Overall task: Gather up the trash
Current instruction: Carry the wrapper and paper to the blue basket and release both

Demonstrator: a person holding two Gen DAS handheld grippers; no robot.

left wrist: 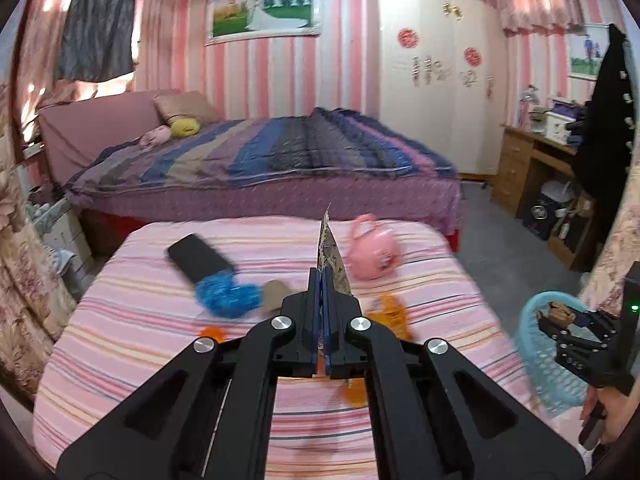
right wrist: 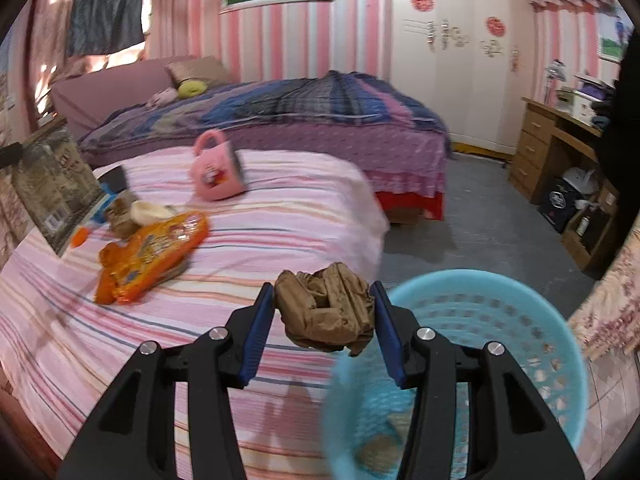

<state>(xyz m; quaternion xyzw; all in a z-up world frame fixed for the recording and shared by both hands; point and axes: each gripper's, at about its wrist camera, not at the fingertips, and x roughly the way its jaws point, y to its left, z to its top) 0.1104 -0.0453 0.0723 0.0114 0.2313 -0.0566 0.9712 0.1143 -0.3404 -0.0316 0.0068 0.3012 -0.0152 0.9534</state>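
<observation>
The right tool (right wrist: pixel 324 312) is clenched on a crumpled brown paper wad (right wrist: pixel 326 312); both blue pads press its sides, and the wad hangs clear of the striped bed cover (right wrist: pixel 280 216). The blue perforated basket (right wrist: pixel 500 312) stands just to the right of this tool and below it, beside the near right corner of the bed. Its open mouth faces up, and one or two pieces already lie at its bottom. The relation that governs the coming move is this: the wad lies left of the basket mouth and above rim level, near the left rim, so a short travel to the right should bring it over the opening before release. That is a judgement.

The left tool (left wrist: pixel 325 280) is fully clenched on a flat printed wrapper (left wrist: pixel 332 256), pinched by its lower edge. The wrapper stands edge-on to the left wrist camera, its long axis running up and away from the fingertips. From this tool the basket (left wrist: pixel 536 352) lies far to the right, so the right hand is much nearer to it.

Still on the bed cover:
- an orange snack wrapper (right wrist: pixel 152 256), long axis running from near left to far right;
- a pink mug (right wrist: pixel 218 172) on its side;
- a blue fluffy item (left wrist: pixel 224 296) beside a dark phone-like slab (left wrist: pixel 198 258).
</observation>
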